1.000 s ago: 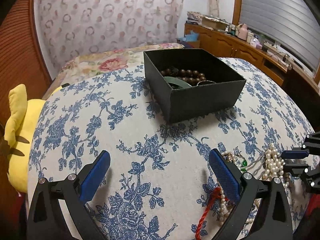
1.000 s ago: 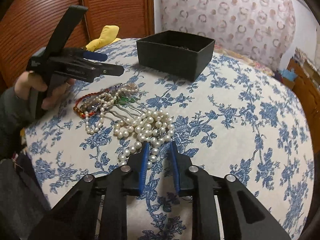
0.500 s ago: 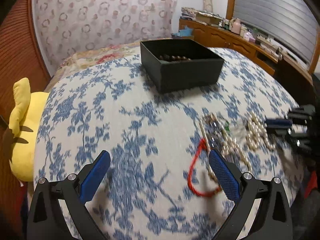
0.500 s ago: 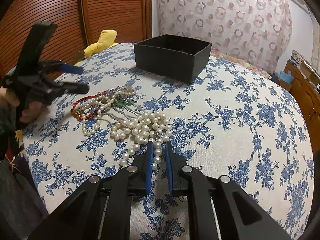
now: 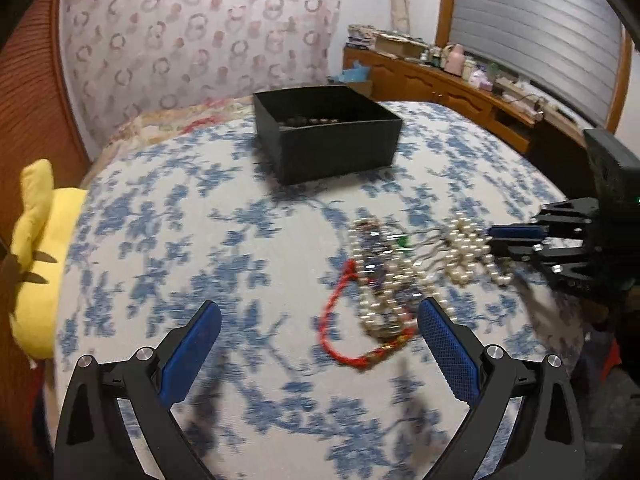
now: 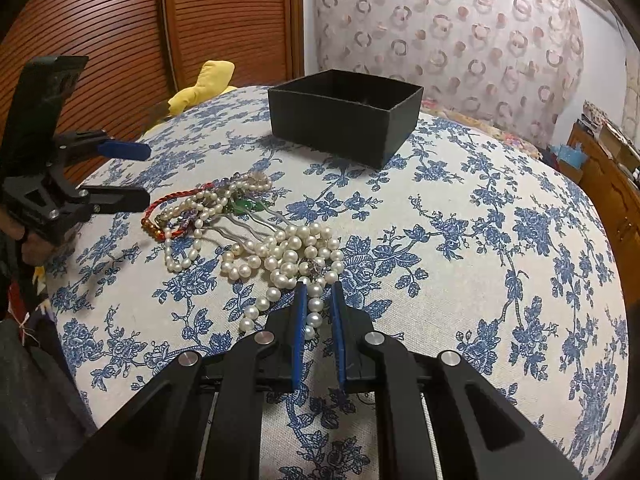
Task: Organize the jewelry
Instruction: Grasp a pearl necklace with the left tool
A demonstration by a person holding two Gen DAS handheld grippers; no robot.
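Observation:
A heap of jewelry lies on the blue-flowered tablecloth (image 6: 460, 220). It includes a big pearl necklace (image 6: 292, 252) (image 5: 468, 248), a thinner pearl strand (image 6: 188, 216), a red cord bracelet (image 6: 172, 196) (image 5: 340, 320) and a green-topped hair comb (image 6: 244, 208). My right gripper (image 6: 319, 292) (image 5: 492, 238) is shut on a strand of the big pearl necklace at the heap's near side. My left gripper (image 5: 319, 312) (image 6: 140, 176) stands wide open with nothing in it, just short of the red bracelet. The black box (image 5: 340, 152) (image 6: 332, 120) sits beyond the heap, with dark beads showing inside.
A yellow plush toy (image 5: 36, 240) (image 6: 204, 84) rests at the table's left edge. Wooden louvred doors (image 6: 100, 20) stand behind it. A wooden sideboard (image 5: 460, 96) with clutter runs along the right wall. Bare cloth lies right of the heap.
My left gripper drew back from the box toward the table's near edge, so the jewelry heap now lies ahead of it. The right gripper kept its place on the pearl strand.

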